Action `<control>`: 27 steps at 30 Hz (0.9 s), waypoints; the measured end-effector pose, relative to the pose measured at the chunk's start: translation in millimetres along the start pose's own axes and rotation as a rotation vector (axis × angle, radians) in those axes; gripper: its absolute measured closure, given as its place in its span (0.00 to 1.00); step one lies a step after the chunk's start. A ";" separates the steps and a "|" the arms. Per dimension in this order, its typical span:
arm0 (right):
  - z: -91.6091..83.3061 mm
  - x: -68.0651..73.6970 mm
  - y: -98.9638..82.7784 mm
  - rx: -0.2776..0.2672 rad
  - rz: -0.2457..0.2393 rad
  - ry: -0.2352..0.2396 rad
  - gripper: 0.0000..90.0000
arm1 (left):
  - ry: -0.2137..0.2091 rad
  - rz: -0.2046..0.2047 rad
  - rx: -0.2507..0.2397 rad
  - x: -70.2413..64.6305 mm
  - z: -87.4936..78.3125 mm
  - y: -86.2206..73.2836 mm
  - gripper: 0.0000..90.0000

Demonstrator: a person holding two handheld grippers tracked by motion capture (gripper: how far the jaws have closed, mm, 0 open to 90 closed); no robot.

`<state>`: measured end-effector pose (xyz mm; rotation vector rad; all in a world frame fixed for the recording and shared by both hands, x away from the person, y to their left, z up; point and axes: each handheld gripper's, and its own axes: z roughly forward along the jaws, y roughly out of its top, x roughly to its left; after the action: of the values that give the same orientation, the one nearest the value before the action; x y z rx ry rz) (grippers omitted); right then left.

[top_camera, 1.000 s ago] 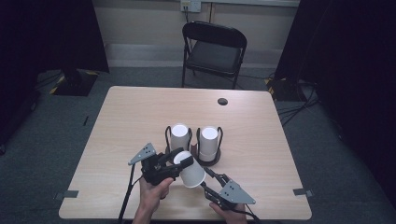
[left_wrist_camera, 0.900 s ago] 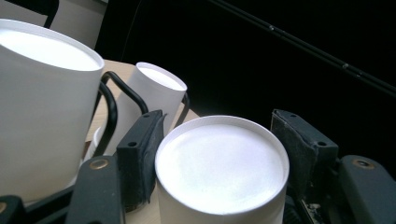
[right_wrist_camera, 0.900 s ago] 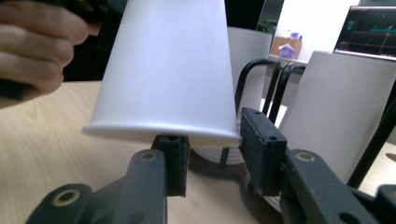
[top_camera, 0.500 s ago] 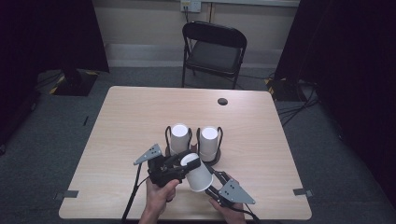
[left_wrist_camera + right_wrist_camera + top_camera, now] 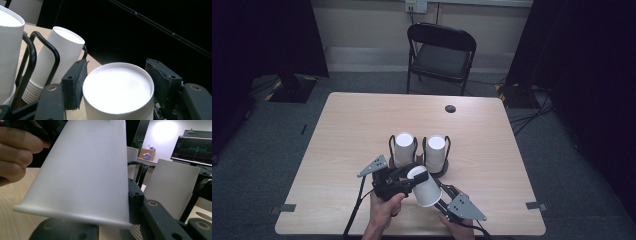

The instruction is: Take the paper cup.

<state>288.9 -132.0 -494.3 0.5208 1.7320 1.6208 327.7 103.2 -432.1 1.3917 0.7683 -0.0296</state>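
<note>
Loose white paper cup (image 5: 426, 186) sits inverted and tilted, off the table (image 5: 352, 125) near its 6 o'clock edge, just toward the person from the two black wire holders (image 5: 391, 145).

Each holder carries a stack of inverted cups (image 5: 404, 149), so this one is probably being pulled off or added to a stack; direction unclear.

Left gripper (image 5: 413, 176) has its jaws closed on the cup's base end, a pad pressing each side, opening set to the base width.

Right gripper (image 5: 439, 196) sits at the rim end, from 5 o'clock. One jaw touches the cup wall near the rim; I can't tell whether it's clamped or only steadying.

Two-ended hold likely keeps the thin wall from buckling.
</note>
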 end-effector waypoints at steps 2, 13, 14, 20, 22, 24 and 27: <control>-0.9 -0.2 0.5 -0.002 0.010 0.002 0.85 | 0.004 0.008 0.003 -0.3 0.6 -0.3 0.38; -5.5 -3.3 2.7 0.001 0.028 0.010 0.91 | 0.038 0.042 0.005 2.2 1.9 -0.9 0.36; -5.7 -3.9 2.8 0.000 0.030 0.011 0.91 | 0.041 0.048 0.010 2.5 2.1 -1.1 0.36; -5.9 -5.9 3.3 0.054 0.044 0.013 0.96 | 0.065 0.098 0.004 0.8 0.7 -0.8 0.34; -6.0 -6.6 3.4 0.062 0.055 0.013 0.96 | 0.067 0.109 0.005 0.1 0.3 0.3 0.34; -5.7 -7.4 4.2 0.073 0.064 0.021 0.97 | 0.071 0.124 0.008 -0.7 0.5 0.7 0.33; -5.2 -8.5 5.7 0.091 0.073 0.037 0.97 | 0.091 0.156 0.011 -1.5 0.4 0.6 0.32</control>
<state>289.9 -140.8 -487.0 0.6074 1.8400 1.6161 327.0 102.4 -430.8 1.4674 0.7334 0.1519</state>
